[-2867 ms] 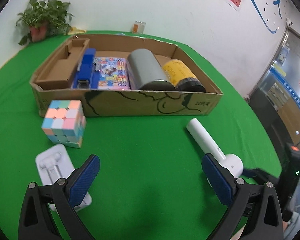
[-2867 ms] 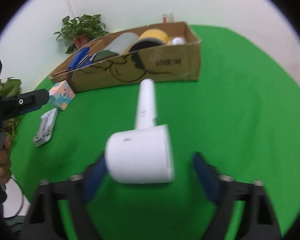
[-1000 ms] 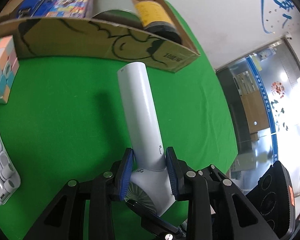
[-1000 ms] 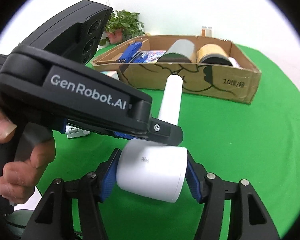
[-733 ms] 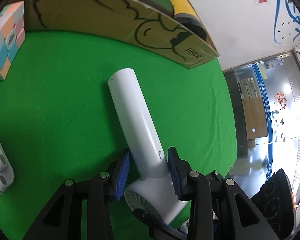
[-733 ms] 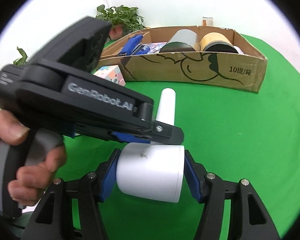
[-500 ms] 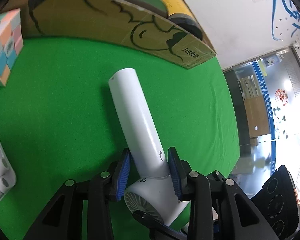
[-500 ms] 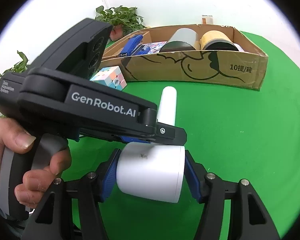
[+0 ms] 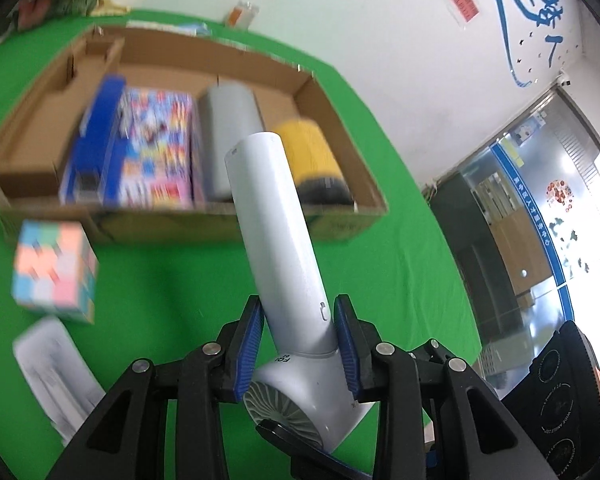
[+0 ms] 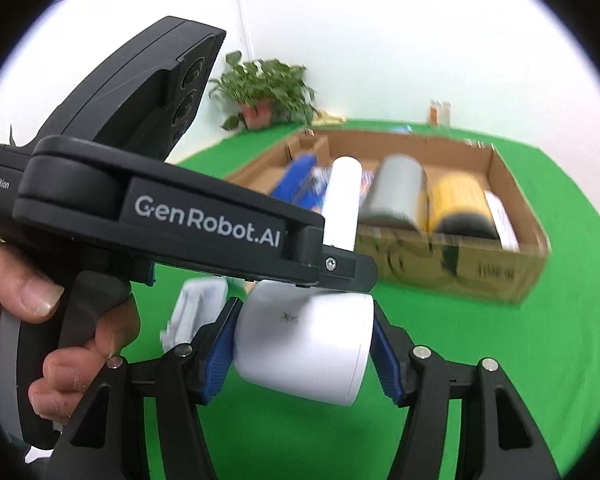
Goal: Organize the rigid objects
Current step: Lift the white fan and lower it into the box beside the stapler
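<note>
Left gripper (image 9: 298, 354): clamped on the white hair dryer's (image 9: 278, 240) handle.
Right gripper (image 10: 302, 354): clenched on the dryer's barrel.
Hair dryer: held off the green tablecloth (image 9: 172, 280) – handle pointing toward the cardboard box (image 9: 340, 184).

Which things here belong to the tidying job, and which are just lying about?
Job:
- white hair dryer, held by left gripper and right gripper
- cardboard box
- pastel puzzle cube
- white earphone tray

Lying about:
- potted plant
- small jar by the wall
</note>
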`<state>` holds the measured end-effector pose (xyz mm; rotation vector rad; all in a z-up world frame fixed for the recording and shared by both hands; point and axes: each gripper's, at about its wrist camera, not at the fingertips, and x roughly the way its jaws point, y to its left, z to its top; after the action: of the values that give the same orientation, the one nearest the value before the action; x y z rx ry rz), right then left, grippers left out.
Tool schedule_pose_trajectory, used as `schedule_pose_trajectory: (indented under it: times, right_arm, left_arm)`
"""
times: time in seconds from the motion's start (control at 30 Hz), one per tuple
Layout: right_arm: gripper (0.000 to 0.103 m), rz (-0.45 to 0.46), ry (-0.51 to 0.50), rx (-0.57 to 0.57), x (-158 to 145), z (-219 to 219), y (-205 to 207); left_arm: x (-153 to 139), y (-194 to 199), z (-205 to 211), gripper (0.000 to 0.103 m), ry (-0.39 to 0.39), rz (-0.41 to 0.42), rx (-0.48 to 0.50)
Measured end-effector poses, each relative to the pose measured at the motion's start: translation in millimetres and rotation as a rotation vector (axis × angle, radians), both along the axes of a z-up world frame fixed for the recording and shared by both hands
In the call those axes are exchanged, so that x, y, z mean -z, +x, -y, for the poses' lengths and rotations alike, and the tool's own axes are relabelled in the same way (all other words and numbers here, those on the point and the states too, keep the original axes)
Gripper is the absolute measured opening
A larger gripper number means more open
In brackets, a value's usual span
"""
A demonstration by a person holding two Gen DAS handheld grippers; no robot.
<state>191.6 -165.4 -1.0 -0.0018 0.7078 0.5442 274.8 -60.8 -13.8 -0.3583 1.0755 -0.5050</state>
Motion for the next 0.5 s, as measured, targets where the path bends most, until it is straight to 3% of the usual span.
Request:
schedule_pose_trajectory:
  times: [0.2, 0.4, 0.5]
  right_arm:
    - [0.06, 0.08, -0.022, -0.004, -25, -32, 22]
    - [0.06, 0.09, -0.021, -0.005, -33, -52, 59]
    - [0.06, 0.074, -0.025, 0.002, -32, -58, 79]
  left_arm:
    - [-36, 34, -19, 0.032, -0.003, 0.054, -0.017]
    - [-62, 65, -40, 0.031, 0.005, 0.075, -0.028]
    - [-60, 86, -50, 0.031, -0.014, 0.047, -0.029]
